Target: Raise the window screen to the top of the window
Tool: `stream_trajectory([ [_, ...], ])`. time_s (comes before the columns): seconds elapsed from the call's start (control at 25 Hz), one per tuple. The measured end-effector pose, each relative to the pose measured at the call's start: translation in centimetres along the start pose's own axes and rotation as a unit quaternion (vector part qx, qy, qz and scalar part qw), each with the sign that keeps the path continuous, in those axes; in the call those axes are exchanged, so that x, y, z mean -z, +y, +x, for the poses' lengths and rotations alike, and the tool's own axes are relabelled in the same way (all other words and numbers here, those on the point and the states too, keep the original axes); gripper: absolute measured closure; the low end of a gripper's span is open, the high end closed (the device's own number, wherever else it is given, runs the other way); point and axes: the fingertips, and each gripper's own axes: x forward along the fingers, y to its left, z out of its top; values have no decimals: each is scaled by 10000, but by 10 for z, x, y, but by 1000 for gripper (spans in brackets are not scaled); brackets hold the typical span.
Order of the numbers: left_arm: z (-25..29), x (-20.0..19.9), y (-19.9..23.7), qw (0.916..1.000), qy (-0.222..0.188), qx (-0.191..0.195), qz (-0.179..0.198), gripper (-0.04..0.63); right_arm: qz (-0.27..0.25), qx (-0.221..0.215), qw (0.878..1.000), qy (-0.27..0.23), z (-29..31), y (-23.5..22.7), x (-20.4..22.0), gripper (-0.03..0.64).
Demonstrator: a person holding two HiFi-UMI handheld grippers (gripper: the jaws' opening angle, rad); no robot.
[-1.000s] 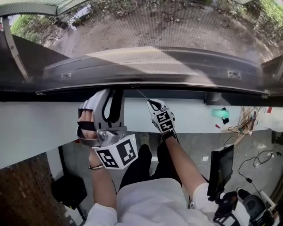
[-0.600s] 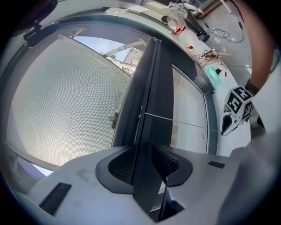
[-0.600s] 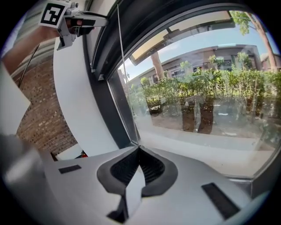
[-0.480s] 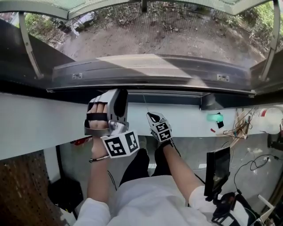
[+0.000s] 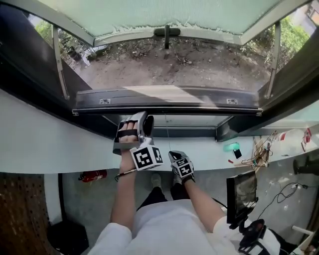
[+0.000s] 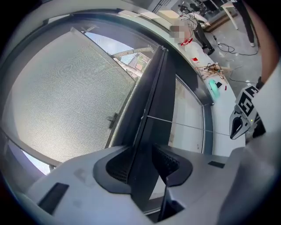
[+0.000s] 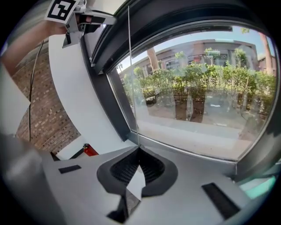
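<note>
Left gripper [image 5: 141,121] clamps the horizontal screen rail [image 5: 199,97] from directly beneath; right gripper [image 5: 175,156], lower, pinches the pull cord [image 7: 129,66].

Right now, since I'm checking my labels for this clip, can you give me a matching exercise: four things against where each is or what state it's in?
Things:
1. window screen
2. left gripper
3. right gripper
4. teal object

Places or states:
A. shut on a thin cord
B. lying on the white ledge
C. clamped on the dark frame bar
D. drawn up, with open view beneath it

Pairs: 1-D, 2-C, 3-A, 4-B.
</note>
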Motion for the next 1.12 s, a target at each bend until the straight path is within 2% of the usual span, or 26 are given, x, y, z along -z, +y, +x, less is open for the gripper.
stream_trajectory([
  [0.24,-3,-2,7,9997,-195,-68,-138,469,134,63,9999,-35,-20,19,3,615],
  [0.36,-7,-4,9,9986,-344,-8,-390,469,-59,31,10000,27,-22,30,4,615],
  [0.52,-8,-5,10,9976,-489,6,-498,469,-278,122,9993,208,-22,27,3,615],
  [0.76,-12,-8,18,9914,-857,-99,-987,469,-698,372,9963,330,-26,16,-1,615],
  [0.92,-16,-12,25,9900,-983,-207,-989,469,-630,461,9969,113,-26,8,-10,615],
  [1.12,-27,-19,44,9833,-1265,-416,-1243,469,-748,598,9953,-168,-30,-2,-31,615],
])
